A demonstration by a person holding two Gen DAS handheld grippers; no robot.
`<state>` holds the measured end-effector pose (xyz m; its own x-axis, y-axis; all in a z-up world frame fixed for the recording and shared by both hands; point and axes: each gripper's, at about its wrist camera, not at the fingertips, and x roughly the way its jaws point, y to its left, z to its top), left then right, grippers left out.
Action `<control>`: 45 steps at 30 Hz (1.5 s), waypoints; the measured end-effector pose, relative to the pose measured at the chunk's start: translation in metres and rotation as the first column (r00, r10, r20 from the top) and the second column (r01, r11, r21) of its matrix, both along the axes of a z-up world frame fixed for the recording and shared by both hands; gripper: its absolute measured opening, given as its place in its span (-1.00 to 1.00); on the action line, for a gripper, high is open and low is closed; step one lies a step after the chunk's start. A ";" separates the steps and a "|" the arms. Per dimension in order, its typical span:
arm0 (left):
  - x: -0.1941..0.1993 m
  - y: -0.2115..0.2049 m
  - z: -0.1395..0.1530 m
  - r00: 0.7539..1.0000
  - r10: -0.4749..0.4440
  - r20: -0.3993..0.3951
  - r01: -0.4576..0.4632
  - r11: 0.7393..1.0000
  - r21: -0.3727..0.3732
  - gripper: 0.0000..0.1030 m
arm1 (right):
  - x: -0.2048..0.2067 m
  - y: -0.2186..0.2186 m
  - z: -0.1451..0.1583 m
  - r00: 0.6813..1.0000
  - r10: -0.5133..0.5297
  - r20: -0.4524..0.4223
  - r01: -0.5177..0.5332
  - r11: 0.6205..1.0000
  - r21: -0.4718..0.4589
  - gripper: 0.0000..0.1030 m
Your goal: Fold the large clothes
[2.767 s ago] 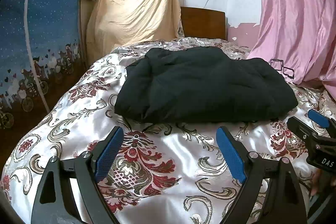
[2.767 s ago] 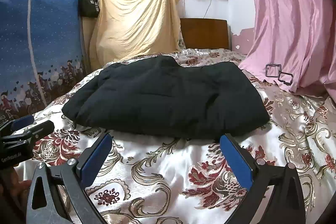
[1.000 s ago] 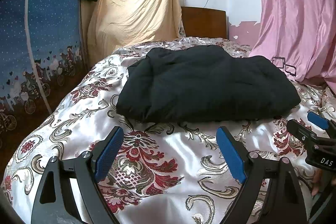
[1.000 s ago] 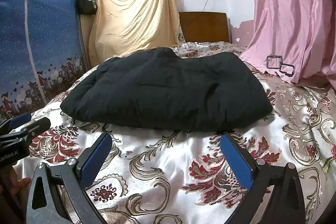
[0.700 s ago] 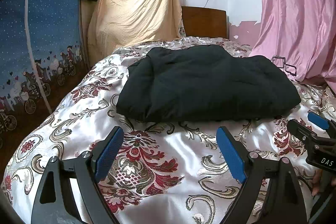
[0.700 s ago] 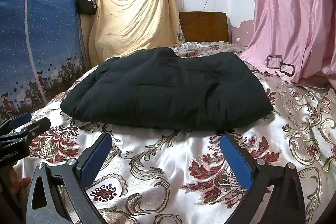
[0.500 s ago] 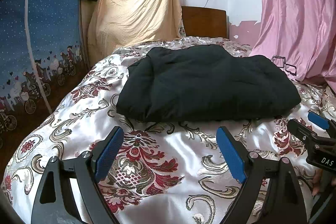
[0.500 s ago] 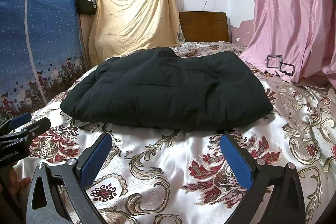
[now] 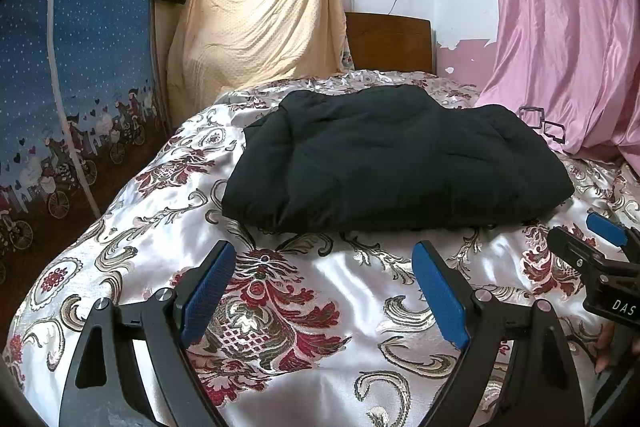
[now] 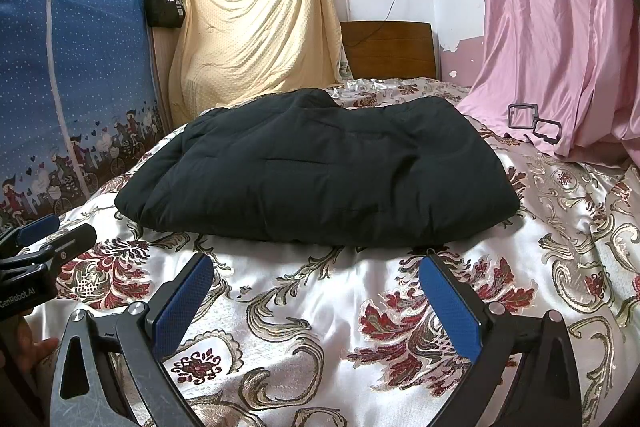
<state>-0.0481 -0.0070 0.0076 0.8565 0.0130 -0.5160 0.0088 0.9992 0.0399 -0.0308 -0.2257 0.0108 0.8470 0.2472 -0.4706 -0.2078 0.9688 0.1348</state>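
Ahead of the left gripper (image 9: 324, 267), in its own wrist view, a bulky black padded garment folded into a thick rectangle (image 9: 392, 159) lies on a shiny white satin bedspread with red and gold floral pattern (image 9: 120, 227). Its near edge sits just beyond the blue-padded fingertips (image 9: 210, 283), not touching them. The jaws stand wide apart with only bedspread between them. Off to the right edge, the right gripper's black frame and one blue pad show (image 9: 600, 255), with fingers of a hand (image 9: 612, 347) below. From the right wrist view, the right gripper (image 10: 316, 287) is likewise spread wide and holds nothing, the black garment (image 10: 320, 171) resting straight ahead, close past its tips. At far left the left gripper (image 10: 40, 243) is partly visible. Beyond the garment hang a pink satin curtain (image 10: 540, 27) and a cream cloth (image 10: 256, 27).
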 end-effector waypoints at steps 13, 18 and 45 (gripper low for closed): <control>0.000 0.002 0.000 1.000 -0.002 0.000 0.002 1.000 -0.001 0.68 | 0.001 0.000 0.000 1.000 0.002 -0.002 -0.002 1.000 0.000 1.00; 0.000 0.002 0.000 1.000 -0.002 0.000 0.002 1.000 0.001 0.68 | 0.001 0.000 -0.001 1.000 0.002 -0.002 -0.002 1.000 0.000 1.00; 0.000 0.000 -0.003 1.000 0.002 -0.019 -0.002 1.000 0.015 0.68 | 0.003 0.001 0.001 1.000 0.003 -0.005 -0.003 1.000 0.001 1.00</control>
<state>-0.0481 -0.0072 0.0042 0.8467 0.0227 -0.5316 0.0079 0.9984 0.0551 -0.0280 -0.2250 0.0114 0.8436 0.2504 -0.4750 -0.2104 0.9680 0.1367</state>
